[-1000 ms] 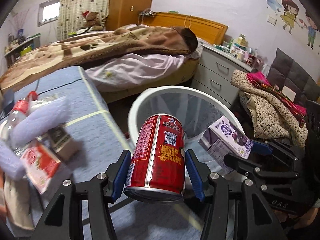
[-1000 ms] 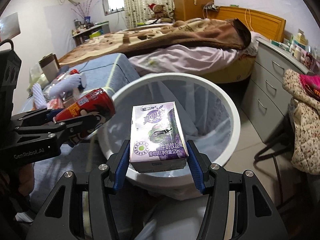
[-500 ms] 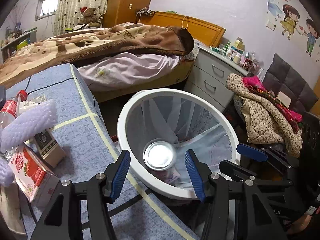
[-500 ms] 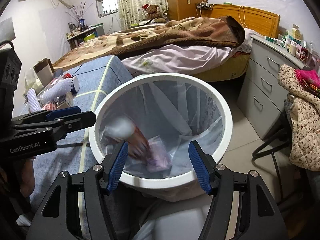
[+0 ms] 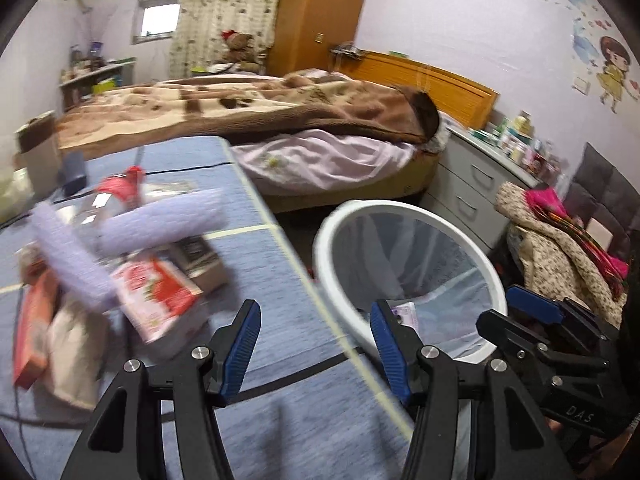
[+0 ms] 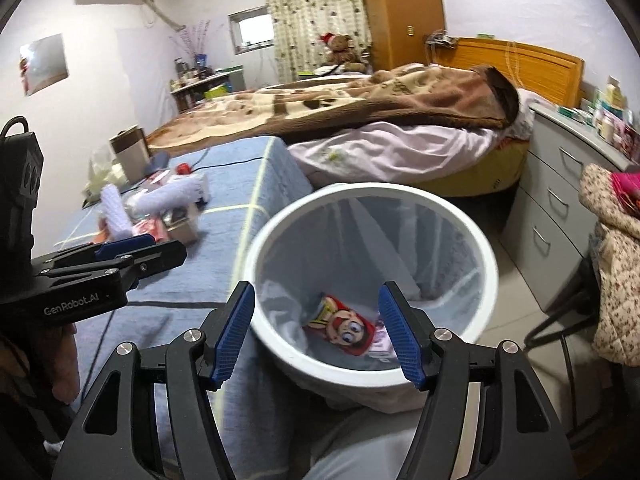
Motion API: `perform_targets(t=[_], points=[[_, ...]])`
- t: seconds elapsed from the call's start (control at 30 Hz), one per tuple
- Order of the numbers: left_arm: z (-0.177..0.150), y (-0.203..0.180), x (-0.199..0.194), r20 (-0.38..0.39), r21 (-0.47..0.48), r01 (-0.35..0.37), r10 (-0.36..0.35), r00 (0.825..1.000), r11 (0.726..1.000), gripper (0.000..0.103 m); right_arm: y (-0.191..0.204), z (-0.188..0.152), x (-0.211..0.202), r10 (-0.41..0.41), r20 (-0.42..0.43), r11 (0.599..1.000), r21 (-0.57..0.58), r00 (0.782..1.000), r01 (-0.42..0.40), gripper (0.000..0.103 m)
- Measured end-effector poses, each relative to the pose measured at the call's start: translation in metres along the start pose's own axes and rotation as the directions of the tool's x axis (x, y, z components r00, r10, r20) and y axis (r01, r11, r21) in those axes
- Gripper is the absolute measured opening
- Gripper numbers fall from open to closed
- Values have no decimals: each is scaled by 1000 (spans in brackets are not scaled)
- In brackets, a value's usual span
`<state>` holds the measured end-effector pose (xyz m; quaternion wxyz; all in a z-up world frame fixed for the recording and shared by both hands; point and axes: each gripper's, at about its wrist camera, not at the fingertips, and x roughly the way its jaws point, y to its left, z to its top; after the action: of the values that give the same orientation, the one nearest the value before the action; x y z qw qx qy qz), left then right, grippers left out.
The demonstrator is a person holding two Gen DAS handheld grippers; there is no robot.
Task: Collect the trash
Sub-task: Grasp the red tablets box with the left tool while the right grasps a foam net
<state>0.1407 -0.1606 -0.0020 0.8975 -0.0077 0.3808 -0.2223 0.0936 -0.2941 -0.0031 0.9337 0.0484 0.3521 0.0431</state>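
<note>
A white bin (image 6: 486,264) with a clear liner stands beside the blue table; it also shows in the left wrist view (image 5: 332,276). A red can (image 6: 344,326) and a purple carton (image 6: 384,340) lie at its bottom. My right gripper (image 6: 316,332) is open and empty above the bin's near rim. My left gripper (image 5: 316,344) is open and empty over the table edge, left of the bin. A pile of trash lies on the table: a red-and-white carton (image 5: 160,296), lilac foam rolls (image 5: 160,224) and a plastic bottle (image 5: 116,192).
The blue table (image 5: 260,264) has a pale tape line along its edge. A bed (image 6: 360,120) lies behind it. A grey drawer unit (image 6: 560,184) and a chair with clothes (image 6: 612,264) stand right of the bin.
Both grippers opened and dropped the red can and the purple carton into the bin. The left gripper has since swung left over the table.
</note>
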Motion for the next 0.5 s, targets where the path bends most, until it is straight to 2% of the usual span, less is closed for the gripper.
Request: perform_targets(t=[0.3, 0.5], points=[[-24, 36, -32, 22, -57, -123, 124, 992, 991, 57, 33, -1, 6, 90, -36, 994, -60, 995, -92, 66], [-40, 60, -47, 10, -106, -169, 171, 985, 980, 57, 53, -2, 10, 137, -56, 986, -85, 989, -141, 66]])
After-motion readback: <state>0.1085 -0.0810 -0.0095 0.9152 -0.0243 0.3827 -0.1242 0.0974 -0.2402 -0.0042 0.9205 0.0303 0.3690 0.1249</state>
